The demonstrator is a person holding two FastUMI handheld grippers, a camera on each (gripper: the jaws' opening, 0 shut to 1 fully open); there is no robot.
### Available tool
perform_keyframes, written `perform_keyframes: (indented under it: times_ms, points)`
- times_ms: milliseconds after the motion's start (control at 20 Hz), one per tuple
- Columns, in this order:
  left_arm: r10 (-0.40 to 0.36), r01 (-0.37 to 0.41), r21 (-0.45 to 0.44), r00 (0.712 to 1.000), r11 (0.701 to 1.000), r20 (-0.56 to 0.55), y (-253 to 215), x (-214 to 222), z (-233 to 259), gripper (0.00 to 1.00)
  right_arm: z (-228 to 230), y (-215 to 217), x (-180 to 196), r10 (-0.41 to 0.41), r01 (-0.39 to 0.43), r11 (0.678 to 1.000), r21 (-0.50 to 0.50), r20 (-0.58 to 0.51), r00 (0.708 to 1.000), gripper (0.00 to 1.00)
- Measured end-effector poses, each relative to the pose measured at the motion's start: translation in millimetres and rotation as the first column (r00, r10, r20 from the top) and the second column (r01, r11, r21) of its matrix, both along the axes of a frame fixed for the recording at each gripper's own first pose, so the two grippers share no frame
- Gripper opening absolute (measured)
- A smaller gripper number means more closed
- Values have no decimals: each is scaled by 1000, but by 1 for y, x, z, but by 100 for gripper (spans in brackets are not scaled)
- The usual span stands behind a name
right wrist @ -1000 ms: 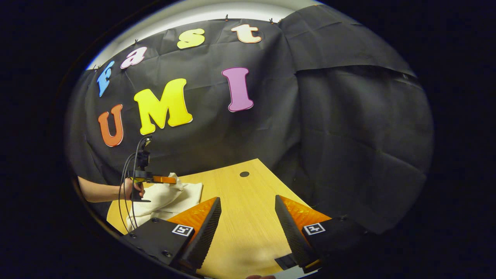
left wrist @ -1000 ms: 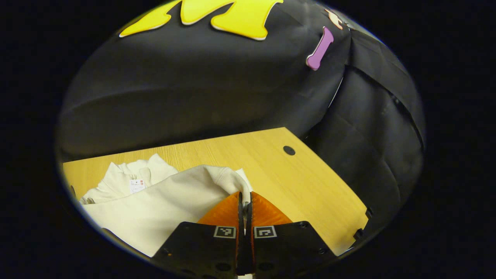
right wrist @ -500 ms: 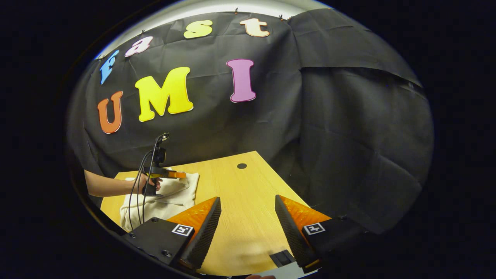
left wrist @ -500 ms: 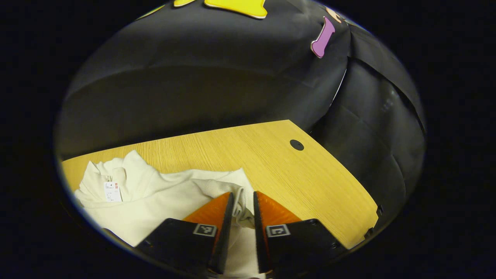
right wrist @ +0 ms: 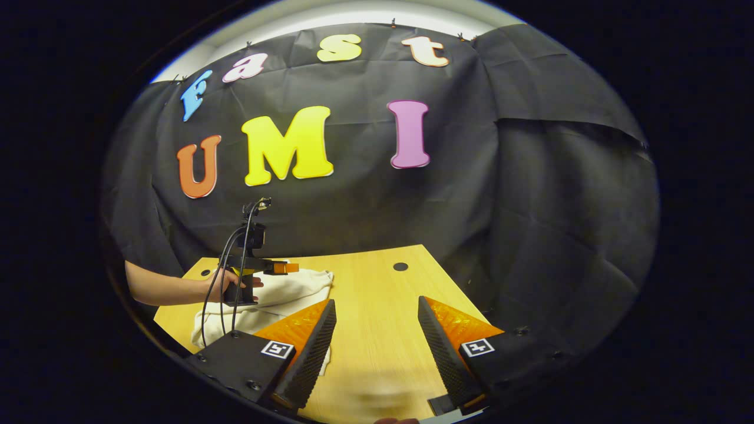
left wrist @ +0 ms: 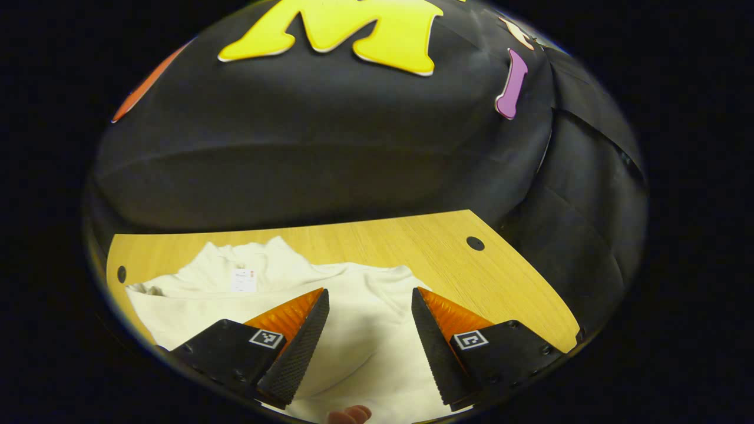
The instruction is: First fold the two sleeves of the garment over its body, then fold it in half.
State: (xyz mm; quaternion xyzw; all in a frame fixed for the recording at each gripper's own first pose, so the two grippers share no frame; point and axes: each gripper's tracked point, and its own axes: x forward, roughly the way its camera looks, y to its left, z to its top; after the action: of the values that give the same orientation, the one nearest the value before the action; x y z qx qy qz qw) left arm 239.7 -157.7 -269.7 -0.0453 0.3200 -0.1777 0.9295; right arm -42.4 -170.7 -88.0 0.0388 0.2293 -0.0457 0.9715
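On bench, garment lies sleeve-folded, so left hand-held gripper gapes empty above it; right hand-held gripper waits wide, empty.

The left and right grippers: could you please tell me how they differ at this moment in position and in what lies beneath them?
The left gripper hangs over the cream garment, while the right gripper hangs over bare wooden table. In the right gripper view the left gripper sits farther off, the garment under it, and the right gripper's fingers lie near the table's front edge. Both are open and hold nothing.
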Motion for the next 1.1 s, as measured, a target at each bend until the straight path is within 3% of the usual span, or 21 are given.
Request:
perform_keyframes:
  times_ms: [250, 450, 900, 1100]
  points:
    - [151, -164, 67, 975, 984, 164, 41, -37, 72, 93, 7, 46, 24, 117, -119, 993, 15, 61, 991, 88]
    - [197, -216, 47, 946, 975, 256, 51, -59, 128, 93, 18, 77, 33, 182, -185, 983, 16, 110, 977, 87]
    - [301, -326, 42, 908, 944, 292, 129, -148, 174, 94, 19, 122, 49, 268, -275, 961, 33, 134, 954, 88]
    - [314, -338, 42, 907, 940, 282, 149, -180, 172, 94, 12, 130, 51, 287, -293, 955, 39, 116, 951, 88]
